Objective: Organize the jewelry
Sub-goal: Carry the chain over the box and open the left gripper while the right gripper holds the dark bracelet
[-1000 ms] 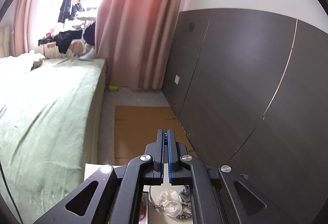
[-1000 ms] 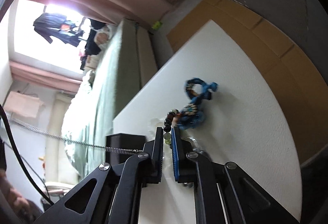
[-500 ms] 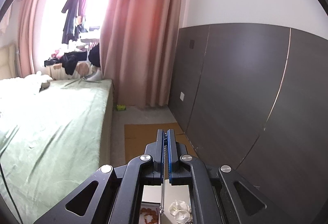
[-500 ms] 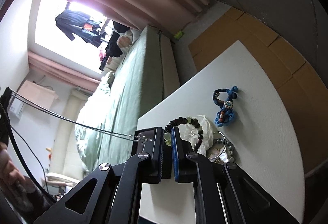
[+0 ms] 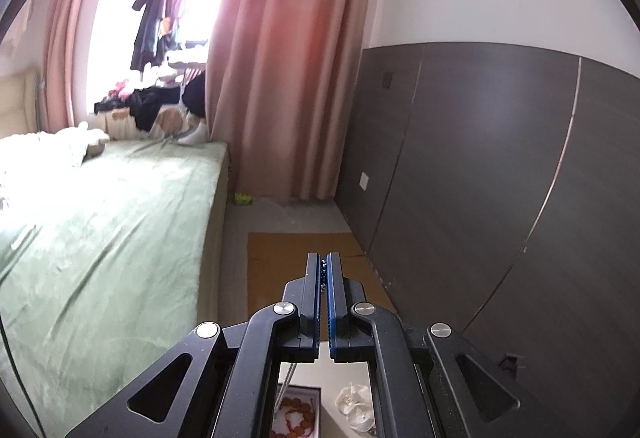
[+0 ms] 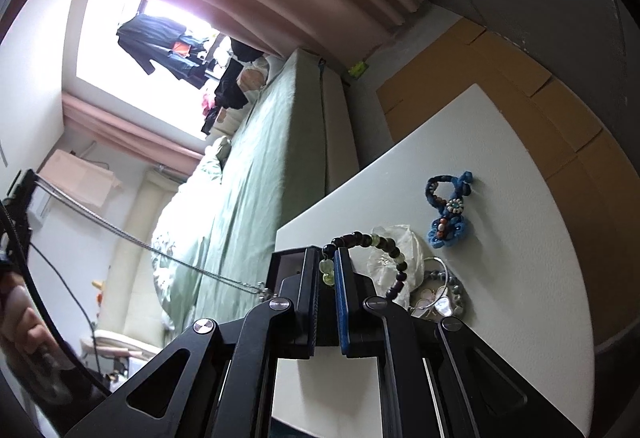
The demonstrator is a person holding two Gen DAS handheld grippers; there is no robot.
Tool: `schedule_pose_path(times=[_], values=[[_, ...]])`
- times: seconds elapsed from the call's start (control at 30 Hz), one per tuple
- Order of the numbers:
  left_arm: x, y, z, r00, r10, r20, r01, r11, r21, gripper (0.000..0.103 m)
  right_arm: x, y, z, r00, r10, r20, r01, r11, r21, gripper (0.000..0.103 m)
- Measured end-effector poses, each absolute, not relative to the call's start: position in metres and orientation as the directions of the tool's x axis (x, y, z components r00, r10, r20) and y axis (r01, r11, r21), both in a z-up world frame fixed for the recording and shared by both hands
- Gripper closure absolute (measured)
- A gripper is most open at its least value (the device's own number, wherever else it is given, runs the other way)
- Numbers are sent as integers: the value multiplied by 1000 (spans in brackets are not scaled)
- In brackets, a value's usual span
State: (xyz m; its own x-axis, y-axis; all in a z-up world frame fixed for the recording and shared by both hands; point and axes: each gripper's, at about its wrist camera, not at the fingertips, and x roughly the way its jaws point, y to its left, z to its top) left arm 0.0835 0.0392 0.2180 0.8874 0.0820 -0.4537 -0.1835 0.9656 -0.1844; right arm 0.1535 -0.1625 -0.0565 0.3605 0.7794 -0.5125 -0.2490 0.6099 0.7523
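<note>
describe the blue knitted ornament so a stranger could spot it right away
On the white table, look past the heap of pale and silvery jewelry toward the far edge. The blue knitted ornament lies alone there, a loop on top and a beaded flower below. It is the only blue, yarn-made piece on the table.

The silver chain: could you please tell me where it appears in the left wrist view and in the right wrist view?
Left wrist view: the silver chain is low and central, a thin strand hanging below the shut left gripper, above the red beads.
Right wrist view: it slants from the left edge down to the black box.
Shared landmark: the green bed.
</note>
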Motion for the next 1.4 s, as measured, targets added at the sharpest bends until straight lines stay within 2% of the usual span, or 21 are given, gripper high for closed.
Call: schedule_pose_path(times=[0.43,0.87,1.4], values=[[85,71,161,858,47,-512,-215,937,-274,101,152,-151,-60,356,758,-547,-255,642,723,93],[82,73,143,854,-1,-521,-192,929,-316,101,146,-136,-64,347,733,-585,-257,674,693,93],[99,51,18,759,-106,-642,-230,879,-417,101,137,-137,-58,373,712,-595,-257,695,672,93]])
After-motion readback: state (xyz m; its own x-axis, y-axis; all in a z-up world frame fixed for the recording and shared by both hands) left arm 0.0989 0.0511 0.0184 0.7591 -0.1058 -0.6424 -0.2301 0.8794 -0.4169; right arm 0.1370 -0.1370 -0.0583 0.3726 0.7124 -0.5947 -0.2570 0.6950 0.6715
